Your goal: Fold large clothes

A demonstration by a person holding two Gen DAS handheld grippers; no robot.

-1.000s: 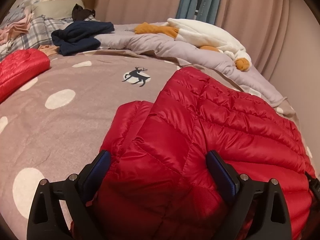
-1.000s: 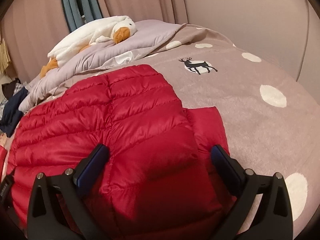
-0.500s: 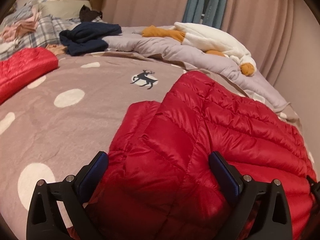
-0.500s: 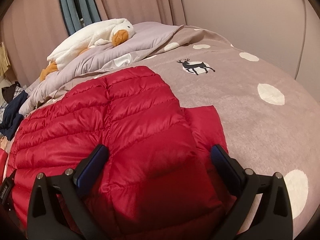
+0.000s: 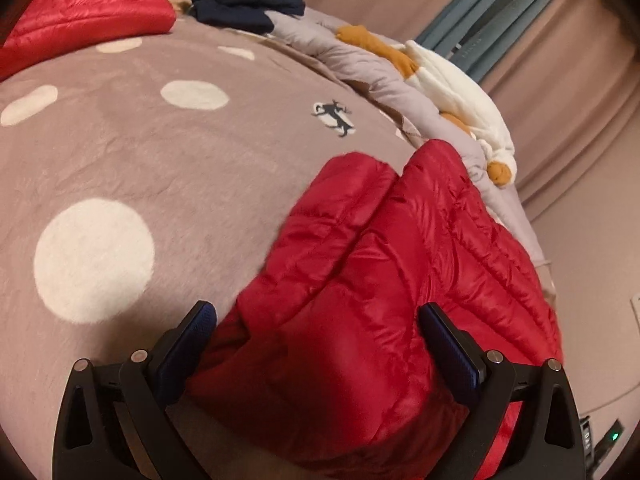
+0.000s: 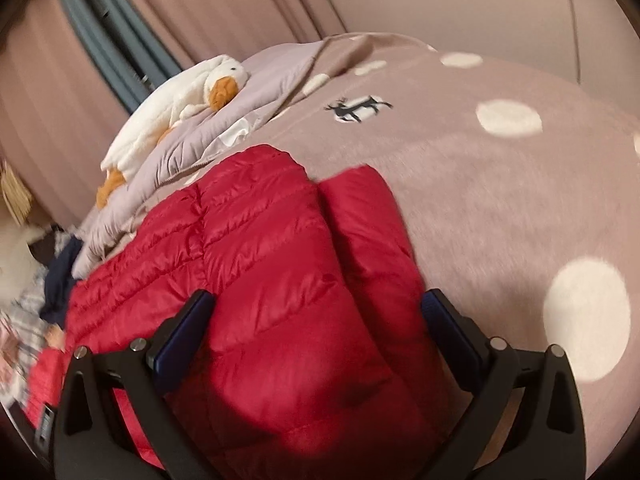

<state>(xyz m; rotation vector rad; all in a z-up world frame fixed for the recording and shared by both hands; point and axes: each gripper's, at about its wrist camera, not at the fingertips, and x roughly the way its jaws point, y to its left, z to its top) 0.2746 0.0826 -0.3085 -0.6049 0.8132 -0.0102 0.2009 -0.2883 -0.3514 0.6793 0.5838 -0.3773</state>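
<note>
A red quilted down jacket [image 5: 400,264] lies on the brown dotted bedspread [image 5: 168,168], with a sleeve folded along its side. My left gripper [image 5: 316,340] is open, its blue-padded jaws straddling the jacket's near left end. In the right wrist view the same jacket [image 6: 264,264] fills the middle. My right gripper [image 6: 318,320] is open too, its jaws wide on either side of the jacket's near right end. Neither gripper pinches the fabric.
A second red jacket [image 5: 80,12] lies folded at the far left. A navy garment [image 5: 240,0] and a white goose plush [image 5: 460,92] rest on a grey quilt [image 5: 380,76] by the curtains. The plush also shows in the right wrist view [image 6: 176,104].
Both cameras have tilted and shifted, the left view rolling clockwise and the right anticlockwise. The jacket's near end now looks bunched and narrower between the jaws. Both grippers stay open.
</note>
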